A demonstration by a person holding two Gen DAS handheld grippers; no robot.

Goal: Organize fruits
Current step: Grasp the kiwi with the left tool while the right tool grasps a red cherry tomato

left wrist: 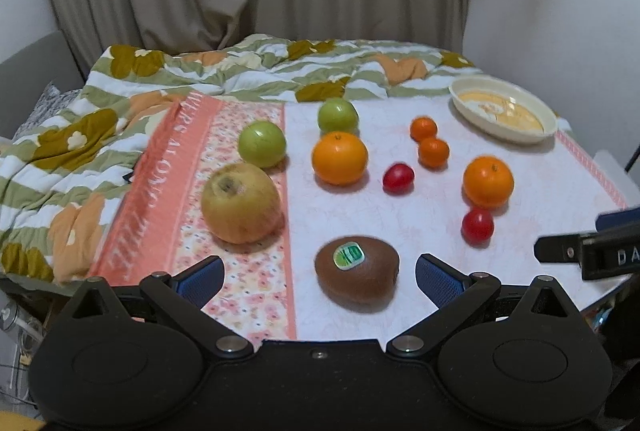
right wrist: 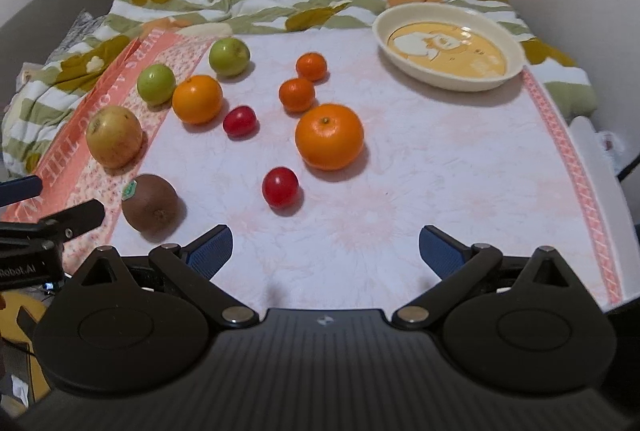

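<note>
Kiwi [left wrist: 357,277] bears a green sticker, unreadable; left tongs [left wrist: 320,275] and right tongs [right wrist: 325,251] gape wide, holding nothing.

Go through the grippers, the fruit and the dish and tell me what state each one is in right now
left gripper: open, empty
right gripper: open, empty
dish: upright, no fruit inside
kiwi: loose on the cloth, sticker up
yellow apple: loose on the cloth
other fruit: loose, none in the dish
</note>
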